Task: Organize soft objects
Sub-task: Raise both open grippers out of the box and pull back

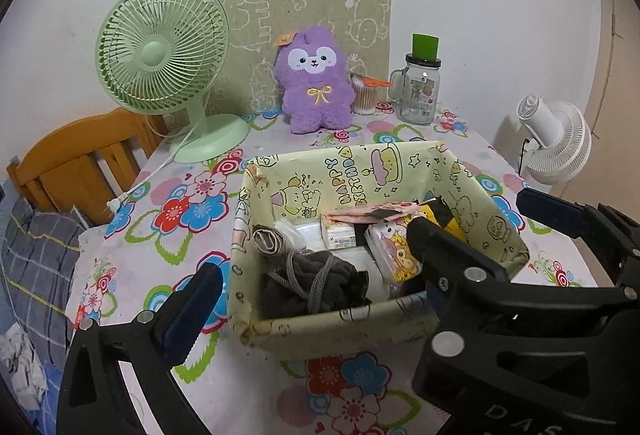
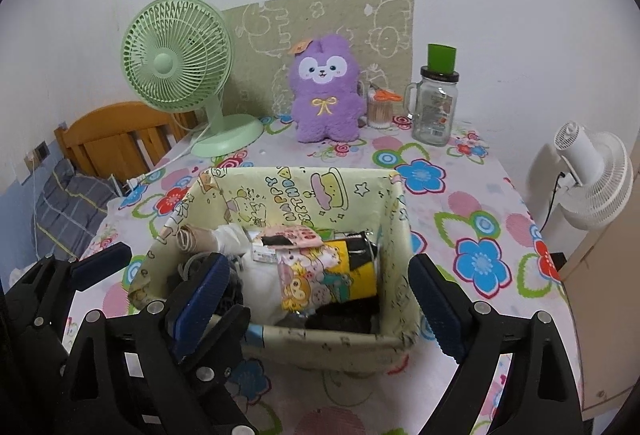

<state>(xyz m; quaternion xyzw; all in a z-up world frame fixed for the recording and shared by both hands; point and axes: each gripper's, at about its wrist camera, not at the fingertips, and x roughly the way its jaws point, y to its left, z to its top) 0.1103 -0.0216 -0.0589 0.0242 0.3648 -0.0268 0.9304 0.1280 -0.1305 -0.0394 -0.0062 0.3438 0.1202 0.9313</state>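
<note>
Both grippers — left gripper (image 1: 316, 299), right gripper (image 2: 320, 291) — hang at the near rim of the box (image 2: 304, 341), jaws wide apart, gripping nothing. I read the purple plush (image 2: 326, 91) as the next soft item: upright on the bench beyond the box, dead ahead — neither hand clearly nearer.

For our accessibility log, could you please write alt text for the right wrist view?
The right tool hangs open over a birthday-print fabric box filled with soft pouches and cloths on a flowered tablecloth. Behind it stand a green fan, a purple plush toy and a glass jar. The left tool shows at lower left.
</note>
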